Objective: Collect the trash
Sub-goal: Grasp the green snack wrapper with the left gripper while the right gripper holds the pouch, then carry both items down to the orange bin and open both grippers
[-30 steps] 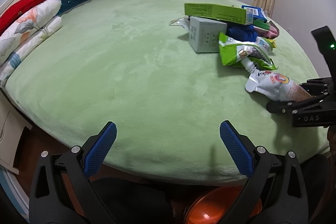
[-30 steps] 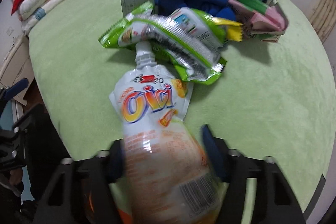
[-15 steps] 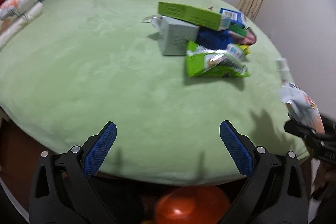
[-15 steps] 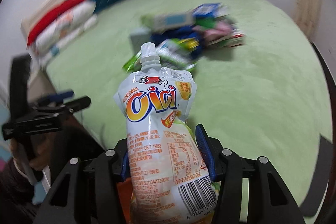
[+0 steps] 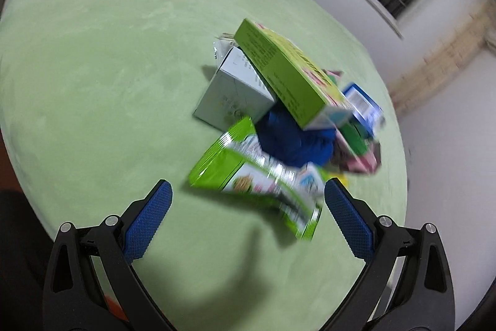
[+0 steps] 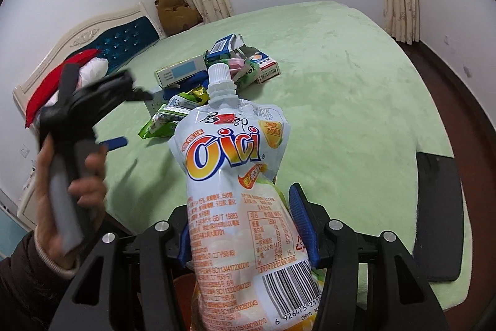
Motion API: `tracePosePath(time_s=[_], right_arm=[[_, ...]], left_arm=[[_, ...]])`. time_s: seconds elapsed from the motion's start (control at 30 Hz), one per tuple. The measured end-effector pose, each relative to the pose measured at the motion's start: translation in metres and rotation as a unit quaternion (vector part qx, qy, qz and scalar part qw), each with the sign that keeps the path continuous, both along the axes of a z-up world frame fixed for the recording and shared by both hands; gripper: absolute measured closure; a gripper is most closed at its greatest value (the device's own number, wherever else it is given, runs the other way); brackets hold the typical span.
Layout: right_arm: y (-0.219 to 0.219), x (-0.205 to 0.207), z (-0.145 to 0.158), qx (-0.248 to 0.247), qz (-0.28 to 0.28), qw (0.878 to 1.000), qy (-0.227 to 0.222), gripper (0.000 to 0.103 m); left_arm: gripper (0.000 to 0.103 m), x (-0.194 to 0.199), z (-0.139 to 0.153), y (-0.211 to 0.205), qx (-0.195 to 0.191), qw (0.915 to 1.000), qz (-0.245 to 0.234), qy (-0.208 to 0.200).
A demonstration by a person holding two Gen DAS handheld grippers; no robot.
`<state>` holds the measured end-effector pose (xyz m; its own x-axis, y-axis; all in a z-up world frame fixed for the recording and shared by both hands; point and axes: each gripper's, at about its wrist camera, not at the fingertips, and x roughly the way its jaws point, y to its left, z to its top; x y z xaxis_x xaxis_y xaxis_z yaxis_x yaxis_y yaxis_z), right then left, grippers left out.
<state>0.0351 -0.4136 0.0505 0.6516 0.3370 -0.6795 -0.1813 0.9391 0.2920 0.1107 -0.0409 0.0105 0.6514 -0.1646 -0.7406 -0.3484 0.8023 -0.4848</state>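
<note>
My right gripper (image 6: 241, 216) is shut on a white "Cici" drink pouch (image 6: 235, 169), held upright with its cap on top, above the near edge of the green bed (image 6: 356, 89). The trash pile (image 6: 217, 61) lies further in. In the left wrist view my left gripper (image 5: 247, 185) stands open just above the bed, with a green snack bag (image 5: 229, 166) lying ahead between its fingertips, untouched. Behind the bag are a grey-white box (image 5: 232, 95), a long green box (image 5: 285, 73) and a blue bundle (image 5: 291, 141). A hand holds the left gripper (image 6: 133, 118) at the left of the right wrist view.
A brown plush bear (image 6: 176, 11) sits by the headboard (image 6: 124, 33), with pillows (image 6: 55, 82) on the left. A black flat object (image 6: 437, 207) lies at the bed's right edge. Part of an orange container (image 6: 181, 279) shows below the right gripper.
The right gripper has lifted the pouch off the bed and drawn it back from the pile. The left gripper has rolled and moved in over the bed toward the green snack bag.
</note>
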Motion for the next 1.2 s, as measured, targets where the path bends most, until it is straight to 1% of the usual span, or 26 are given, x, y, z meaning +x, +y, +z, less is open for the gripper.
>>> tracePosePath(time_s=[0.13, 0.17, 0.23, 0.3, 0.33, 0.37, 0.4, 0.43, 0.47, 0.5, 0.53, 0.6, 0.63, 0.7, 0.73, 0.77, 0.8, 0.9, 1.03, 1.07, 1.1, 1.13, 1.17, 1.2], right_arm=[[-0.005, 0.001, -0.008, 0.015, 0.006, 1.0, 0.004, 0.049], [-0.005, 0.001, -0.009, 0.017, 0.007, 1.0, 0.006, 0.049], [-0.008, 0.002, -0.012, 0.024, 0.009, 1.0, 0.01, 0.049], [-0.009, 0.004, -0.014, 0.03, 0.01, 0.999, 0.011, 0.049], [-0.01, 0.004, -0.014, 0.032, 0.01, 0.999, 0.011, 0.049], [-0.011, 0.005, -0.014, 0.034, 0.009, 0.999, 0.01, 0.049], [-0.012, 0.004, -0.014, 0.037, 0.009, 0.999, 0.01, 0.049], [-0.012, 0.005, -0.013, 0.041, 0.009, 0.999, 0.009, 0.049], [-0.012, 0.006, -0.013, 0.042, 0.009, 0.999, 0.008, 0.049], [-0.012, 0.006, -0.013, 0.043, 0.009, 0.999, 0.006, 0.049], [-0.012, 0.007, -0.013, 0.044, 0.011, 0.999, 0.005, 0.049], [-0.012, 0.007, -0.014, 0.045, 0.011, 0.999, 0.005, 0.049], [-0.011, 0.007, -0.014, 0.047, 0.012, 0.999, 0.005, 0.049], [-0.011, 0.008, -0.014, 0.05, 0.013, 0.999, 0.007, 0.049], [-0.01, 0.008, -0.014, 0.05, 0.012, 0.999, 0.008, 0.049], [-0.009, 0.008, -0.014, 0.051, 0.012, 0.999, 0.008, 0.049], [-0.009, 0.008, -0.013, 0.052, 0.013, 0.999, 0.008, 0.049], [-0.004, 0.007, -0.011, 0.049, 0.017, 0.999, 0.005, 0.049], [0.01, 0.006, -0.01, 0.046, 0.028, 0.998, 0.011, 0.049], [0.013, 0.005, -0.01, 0.046, 0.03, 0.998, 0.011, 0.049], [0.017, 0.004, -0.01, 0.045, 0.033, 0.998, 0.011, 0.049], [0.023, 0.001, -0.01, 0.042, 0.038, 0.998, 0.012, 0.049], [0.026, 0.0, -0.01, 0.041, 0.04, 0.998, 0.012, 0.049], [0.03, -0.002, -0.011, 0.039, 0.043, 0.998, 0.013, 0.049]], left_arm=[[0.007, 0.029, -0.018, -0.006, -0.023, 0.9973, 0.049, 0.05], [0.007, 0.032, -0.02, -0.007, -0.025, 0.9966, 0.057, 0.054], [0.007, 0.037, -0.024, -0.01, -0.028, 0.9958, 0.063, 0.06], [0.008, 0.037, -0.024, -0.017, -0.023, 0.9966, 0.052, 0.059], [0.009, 0.036, -0.023, -0.022, -0.014, 0.9974, 0.044, 0.055], [0.009, 0.034, -0.021, -0.028, 0.003, 0.9983, 0.029, 0.051], [0.014, 0.033, -0.023, -0.031, 0.011, 0.9985, 0.021, 0.049], [0.022, 0.032, -0.024, -0.033, 0.015, 0.9988, 0.011, 0.046], [0.033, 0.032, -0.027, -0.033, 0.01, 0.9991, -0.007, 0.04], [0.037, 0.034, -0.031, -0.032, 0.009, 0.999, -0.023, 0.037], [0.039, 0.036, -0.032, -0.032, 0.016, 0.9986, -0.038, 0.033], [0.05, 0.038, -0.032, -0.03, 0.02, 0.9974, -0.064, 0.024], [0.053, 0.038, -0.031, -0.029, 0.019, 0.9966, -0.078, 0.02], [0.063, 0.035, -0.03, -0.024, 0.006, 0.9935, -0.113, 0.009], [0.066, 0.034, -0.028, -0.023, 0.0, 0.9916, -0.129, 0.005], [0.069, 0.03, -0.024, -0.02, -0.009, 0.9874, -0.158, -0.002], [0.07, 0.02, -0.029, -0.023, -0.009, 0.9851, -0.172, -0.007], [0.07, 0.0, -0.022, -0.015, 0.005, 0.978, -0.207, -0.028], [0.07, -0.025, -0.016, 0.005, 0.013, 0.9733, -0.225, -0.042], [0.07, -0.035, -0.015, 0.012, 0.02, 0.9718, -0.231, -0.044], [0.07, -0.037, -0.011, 0.007, 0.026, 0.9708, -0.234, -0.045], [0.07, -0.043, -0.011, 0.01, 0.034, 0.9693, -0.239, -0.048], [0.07, -0.055, -0.008, 0.014, 0.052, 0.9665, -0.246, -0.054], [0.07, -0.058, -0.008, 0.012, 0.064, 0.9646, -0.25, -0.057]])
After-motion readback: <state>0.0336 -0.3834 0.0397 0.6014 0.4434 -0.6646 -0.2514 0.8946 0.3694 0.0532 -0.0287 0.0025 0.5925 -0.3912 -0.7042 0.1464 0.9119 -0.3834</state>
